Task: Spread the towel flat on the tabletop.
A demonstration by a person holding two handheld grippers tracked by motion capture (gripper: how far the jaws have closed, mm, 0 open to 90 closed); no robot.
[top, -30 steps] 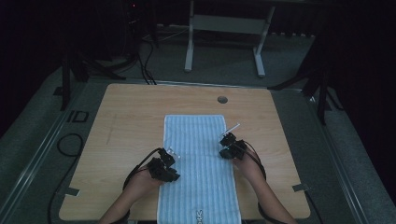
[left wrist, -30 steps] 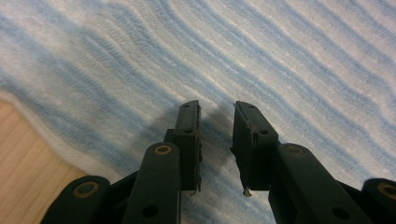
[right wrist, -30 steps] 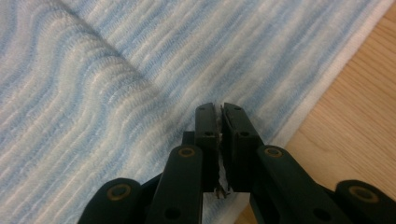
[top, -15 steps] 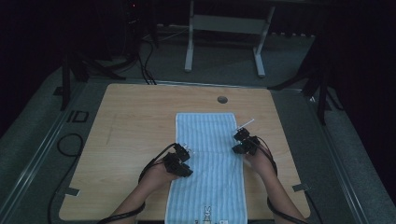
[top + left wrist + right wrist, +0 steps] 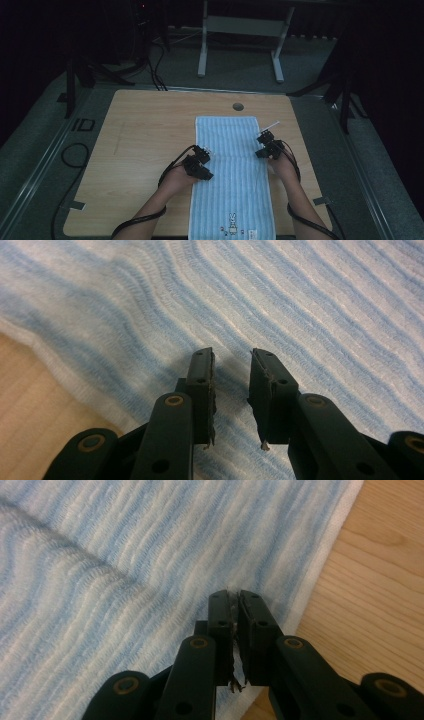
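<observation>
A blue-and-white striped towel [image 5: 235, 170] lies lengthwise on the wooden table [image 5: 145, 150], with a small rabbit motif [image 5: 231, 220] at its near end. My left gripper [image 5: 200, 164] sits at the towel's left edge. In the left gripper view its jaws [image 5: 231, 352] stand slightly open just above the striped towel [image 5: 300, 300], with nothing between them. My right gripper [image 5: 265, 145] is at the towel's right edge. In the right gripper view its jaws [image 5: 232, 594] are shut, pinching the towel [image 5: 125, 555] near its white hem, and a crease runs toward them.
A round hole [image 5: 238, 106] is in the table just beyond the towel's far end. Bare wood [image 5: 380, 555] lies right of the hem. A metal stand [image 5: 240, 25] and cables [image 5: 155, 65] are on the floor behind the table.
The towel has slid to the right across the table, and both grippers and forearms have moved right with it.
</observation>
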